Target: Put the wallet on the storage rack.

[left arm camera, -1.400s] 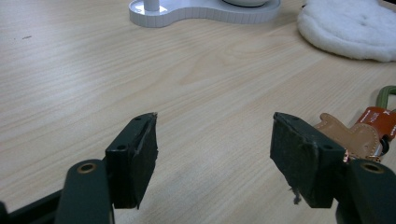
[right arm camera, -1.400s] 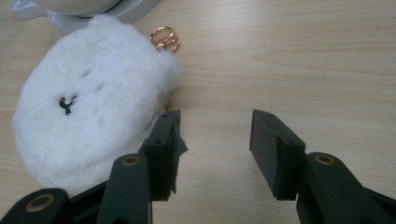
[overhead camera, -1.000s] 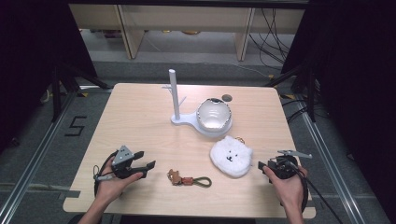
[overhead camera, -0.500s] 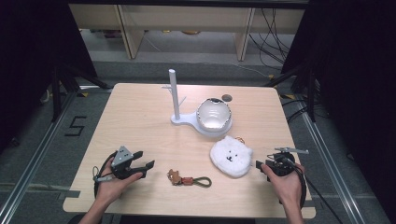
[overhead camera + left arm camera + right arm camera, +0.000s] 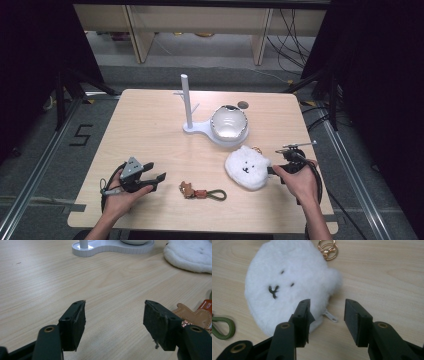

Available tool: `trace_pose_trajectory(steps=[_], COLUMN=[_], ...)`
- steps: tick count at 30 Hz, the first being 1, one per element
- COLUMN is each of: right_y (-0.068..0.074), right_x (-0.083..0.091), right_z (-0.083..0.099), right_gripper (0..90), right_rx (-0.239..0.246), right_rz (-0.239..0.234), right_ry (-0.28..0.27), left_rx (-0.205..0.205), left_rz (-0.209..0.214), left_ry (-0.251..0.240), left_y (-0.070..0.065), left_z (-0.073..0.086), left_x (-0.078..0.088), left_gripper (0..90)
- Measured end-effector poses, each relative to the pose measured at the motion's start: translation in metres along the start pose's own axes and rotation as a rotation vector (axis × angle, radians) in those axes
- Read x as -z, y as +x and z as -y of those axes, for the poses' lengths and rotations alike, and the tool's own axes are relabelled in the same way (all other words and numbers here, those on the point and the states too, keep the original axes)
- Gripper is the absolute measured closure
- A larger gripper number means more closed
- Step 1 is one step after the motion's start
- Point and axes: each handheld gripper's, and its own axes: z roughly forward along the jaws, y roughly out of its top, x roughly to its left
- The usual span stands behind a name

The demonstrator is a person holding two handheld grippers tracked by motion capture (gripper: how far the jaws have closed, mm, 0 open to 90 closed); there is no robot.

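Overhead, the bench (image 5: 150, 125) is standing on grey floor (image 5: 45, 150). Toward its far edge a stand (image 5: 187, 107) is carrying a bowl (image 5: 229, 121). Near the right edge the right gripper (image 5: 327, 315), jaws spread, is facing a pouch (image 5: 247, 167); near the front-left corner the left gripper (image 5: 113, 322) is gaping beside a keychain (image 5: 200, 191).

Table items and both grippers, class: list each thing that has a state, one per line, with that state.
Left gripper: open, empty, low over the table.
Right gripper: open at the pouch's edge.
White furry pouch: lying flat, face up, not gripped.
Leather keychain: lying flat, not gripped.
White stand: upright, nothing hanging on it.
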Motion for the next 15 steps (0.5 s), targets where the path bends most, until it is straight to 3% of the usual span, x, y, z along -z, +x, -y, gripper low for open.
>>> trace_pose_trajectory(steps=[3,4,7,8,12,13,15], right_y=[0.001,0.005,0.006,0.005,0.008,0.005,0.008], right_x=[-0.002,-0.004,-0.007,-0.010,-0.012,-0.016,-0.017], right_z=[-0.005,-0.009,-0.012,-0.016,-0.020,-0.022,-0.025], right_gripper=[56.7,55.5,55.0,54.1,51.7,51.3,49.4], right_rx=[0.022,-0.002,-0.003,0.016,0.005,0.042,0.027], right_rz=[-0.019,-0.032,-0.033,-0.020,-0.027,-0.026,-0.020], right_ry=[0.022,0.055,0.075,0.078,0.112,0.099,0.129], left_rx=[0.003,0.000,0.000,0.004,0.000,-0.002,-0.003], left_rz=[0.000,-0.001,-0.007,-0.001,-0.001,-0.001,-0.007], left_ry=[-0.004,-0.001,0.004,-0.004,-0.001,0.000,0.006], left_y=[0.000,0.000,0.000,-0.001,0.000,0.000,-0.001], left_z=[0.000,0.000,0.000,0.000,0.000,0.000,0.000], left_x=[0.000,0.000,0.001,0.000,0.000,0.000,0.000], left_gripper=[33.6,33.6,33.6,33.6,33.6,33.6,33.6])
